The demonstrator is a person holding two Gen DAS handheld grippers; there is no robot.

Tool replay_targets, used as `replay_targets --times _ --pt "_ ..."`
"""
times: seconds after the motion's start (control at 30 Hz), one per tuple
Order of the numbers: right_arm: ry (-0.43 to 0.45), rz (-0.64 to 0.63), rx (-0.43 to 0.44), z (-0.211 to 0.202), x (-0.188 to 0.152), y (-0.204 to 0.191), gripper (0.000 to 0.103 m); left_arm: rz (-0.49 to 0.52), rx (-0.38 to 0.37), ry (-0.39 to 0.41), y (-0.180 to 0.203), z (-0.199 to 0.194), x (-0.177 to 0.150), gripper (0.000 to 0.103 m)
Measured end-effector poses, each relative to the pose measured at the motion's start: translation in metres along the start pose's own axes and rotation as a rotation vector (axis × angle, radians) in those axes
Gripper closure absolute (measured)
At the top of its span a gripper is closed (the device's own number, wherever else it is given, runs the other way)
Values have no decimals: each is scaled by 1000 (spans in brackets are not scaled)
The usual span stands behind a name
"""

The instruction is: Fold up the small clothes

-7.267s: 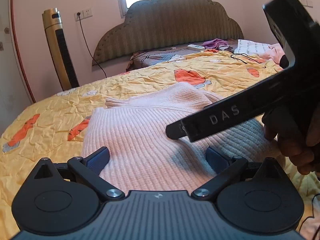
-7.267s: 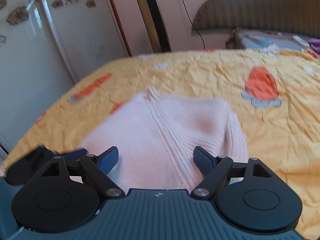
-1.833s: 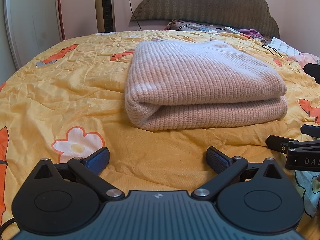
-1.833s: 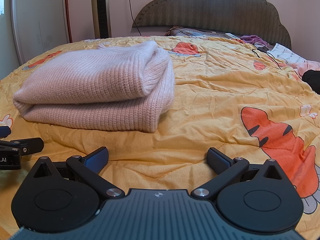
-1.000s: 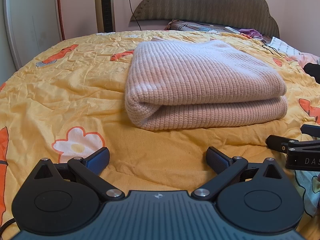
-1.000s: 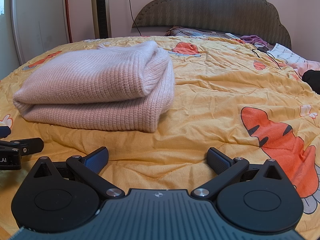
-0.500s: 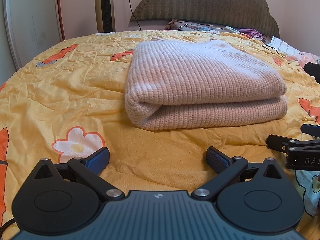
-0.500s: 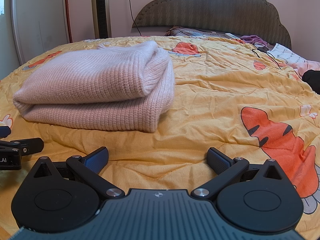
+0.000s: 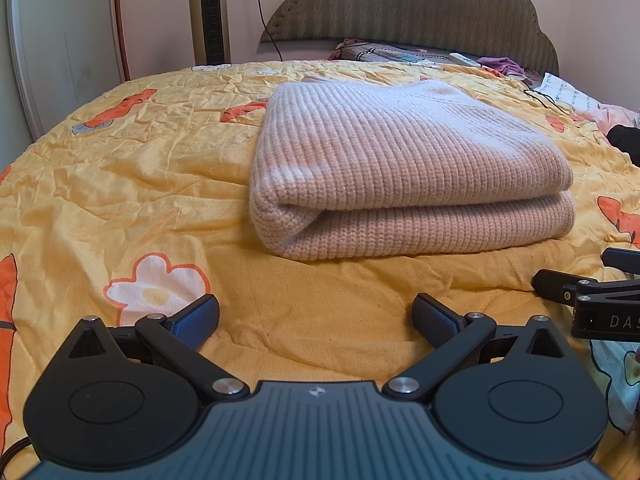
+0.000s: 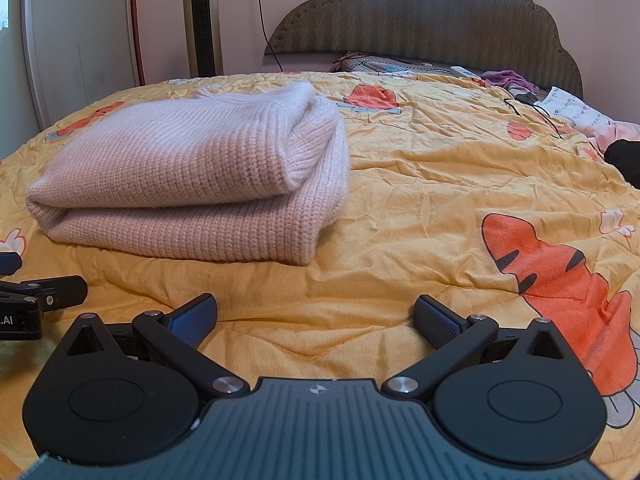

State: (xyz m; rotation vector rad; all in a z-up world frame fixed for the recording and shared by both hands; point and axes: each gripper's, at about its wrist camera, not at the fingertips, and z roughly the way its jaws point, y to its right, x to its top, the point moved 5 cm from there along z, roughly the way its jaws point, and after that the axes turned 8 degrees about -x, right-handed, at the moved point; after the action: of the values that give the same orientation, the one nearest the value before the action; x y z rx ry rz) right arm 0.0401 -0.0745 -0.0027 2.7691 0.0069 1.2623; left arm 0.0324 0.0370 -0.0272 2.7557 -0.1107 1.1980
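A pale pink knitted sweater [image 9: 404,164] lies folded in a thick rectangle on the yellow bedspread [image 9: 132,168]. It also shows in the right wrist view [image 10: 192,176], left of centre. My left gripper [image 9: 316,316] is open and empty, low over the bedspread just in front of the sweater. My right gripper [image 10: 316,316] is open and empty, low over the bedspread in front of the sweater's right end. Each gripper's tip shows in the other's view, the right one [image 9: 576,288] and the left one [image 10: 44,292].
The bedspread carries orange tiger and flower prints [image 10: 560,280]. A padded headboard [image 9: 404,12] stands at the back, with a remote, purple cloth [image 9: 500,65] and other clothes near it. A tower fan [image 10: 202,20] and a wardrobe [image 10: 76,40] stand at the left.
Seven seconds ago both grippers were over the sweater, which lay spread wider. Now it lies folded and both grippers rest back from it. Nothing has moved in the last two seconds.
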Motion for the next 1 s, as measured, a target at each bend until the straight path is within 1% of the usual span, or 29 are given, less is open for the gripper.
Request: replay_targets --times 0.53,1.0 --pt "0 0 0 0 0 1 0 -2 -2 1 0 0 0 0" --pt "0 0 -1 -1 0 -1 0 2 14 -8 1 2 0 0"
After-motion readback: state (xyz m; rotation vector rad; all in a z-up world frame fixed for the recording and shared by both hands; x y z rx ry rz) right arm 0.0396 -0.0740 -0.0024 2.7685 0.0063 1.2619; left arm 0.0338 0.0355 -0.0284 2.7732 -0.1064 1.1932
